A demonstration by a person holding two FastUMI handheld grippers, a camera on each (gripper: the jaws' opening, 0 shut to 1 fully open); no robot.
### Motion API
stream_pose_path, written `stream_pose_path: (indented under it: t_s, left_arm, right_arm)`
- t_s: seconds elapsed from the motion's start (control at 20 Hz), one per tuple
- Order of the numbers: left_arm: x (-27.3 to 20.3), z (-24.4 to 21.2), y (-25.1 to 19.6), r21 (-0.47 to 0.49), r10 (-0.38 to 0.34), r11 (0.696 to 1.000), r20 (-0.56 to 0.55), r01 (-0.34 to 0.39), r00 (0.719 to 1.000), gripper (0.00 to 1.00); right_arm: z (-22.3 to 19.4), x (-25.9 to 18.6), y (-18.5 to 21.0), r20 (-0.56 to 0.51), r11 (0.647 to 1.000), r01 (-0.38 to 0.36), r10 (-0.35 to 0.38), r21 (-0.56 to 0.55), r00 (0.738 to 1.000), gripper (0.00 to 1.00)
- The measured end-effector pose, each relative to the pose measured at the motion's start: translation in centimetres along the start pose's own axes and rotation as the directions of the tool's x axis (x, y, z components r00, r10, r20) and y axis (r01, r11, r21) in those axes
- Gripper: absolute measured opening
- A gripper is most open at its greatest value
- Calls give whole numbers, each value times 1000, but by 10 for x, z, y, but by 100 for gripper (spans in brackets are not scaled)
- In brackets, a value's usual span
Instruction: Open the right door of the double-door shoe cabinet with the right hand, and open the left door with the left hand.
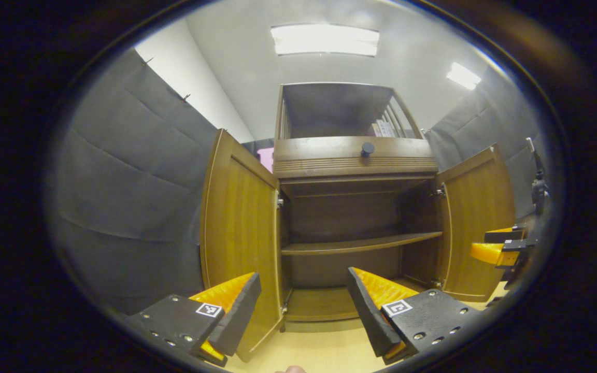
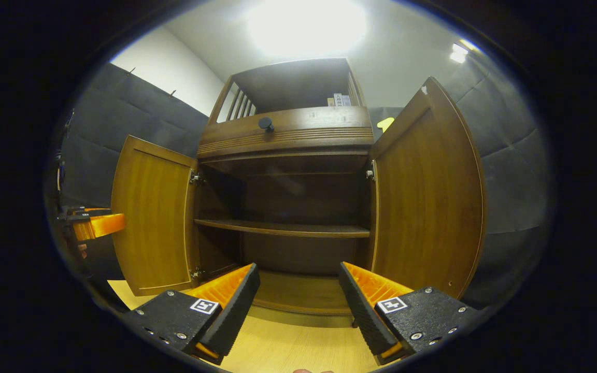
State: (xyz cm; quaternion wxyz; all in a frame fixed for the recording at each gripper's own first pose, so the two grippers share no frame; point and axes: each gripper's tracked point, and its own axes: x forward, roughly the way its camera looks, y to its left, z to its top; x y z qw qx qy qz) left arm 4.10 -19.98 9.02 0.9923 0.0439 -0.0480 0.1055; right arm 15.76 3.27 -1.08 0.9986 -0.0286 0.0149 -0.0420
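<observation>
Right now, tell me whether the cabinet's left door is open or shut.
Open: the left door is swung outward, baring the shelf inside.

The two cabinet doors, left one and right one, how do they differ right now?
In the left gripper view, the left door stands near the camera, beside the left hand-held gripper, while the right door sits farther off, by the right hand-held gripper. The left door is hinged on the cabinet's left side, the right door on its right. Both are brown wood and swung wide open, baring the shelf.
</observation>
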Motion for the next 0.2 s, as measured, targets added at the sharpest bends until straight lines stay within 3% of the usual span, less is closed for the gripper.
stream_pose_path:
  t_s: [0.15, 0.2]
  left_arm:
    - [-2, -17, 10, -71, 30, 997, -39, -32, 999, 100]
    - [1, -23, 12, -98, 28, 995, -52, -33, 998, 89]
  right_arm:
    - [-2, 0, 3, 2, 1000, -13, 13, 19, 1000, 95]
    - [-4, 0, 4, 0, 999, -24, 24, 24, 1000, 95]
